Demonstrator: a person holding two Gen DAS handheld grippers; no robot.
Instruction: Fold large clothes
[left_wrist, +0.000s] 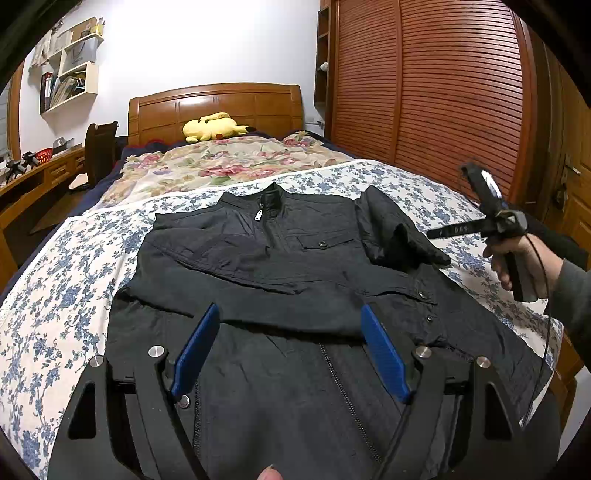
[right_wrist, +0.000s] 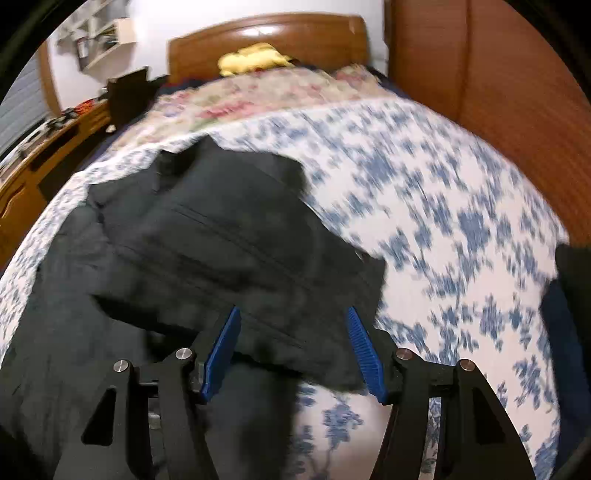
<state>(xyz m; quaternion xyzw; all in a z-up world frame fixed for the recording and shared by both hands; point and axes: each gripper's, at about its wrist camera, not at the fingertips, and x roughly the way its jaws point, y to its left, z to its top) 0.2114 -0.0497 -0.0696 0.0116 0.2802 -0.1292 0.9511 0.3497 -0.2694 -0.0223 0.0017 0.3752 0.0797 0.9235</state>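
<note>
Our right-wrist view is blurred, and no writing reads clearly. The black zip-front jacket (left_wrist: 280, 266) lies mid-frame on the blue-floral bedsheet (left_wrist: 66, 280). Our left gripper (left_wrist: 290, 325) and right gripper (right_wrist: 293, 325) gape, gripping nothing.

I see a black jacket (left_wrist: 280, 266) on a white bedsheet (left_wrist: 66, 273) printed with blue flowers. At twelve o'clock, a yellow plush toy (left_wrist: 212, 127) tops a pink floral quilt (left_wrist: 221, 162). My gripper pads (left_wrist: 195, 349) are blue.
</note>
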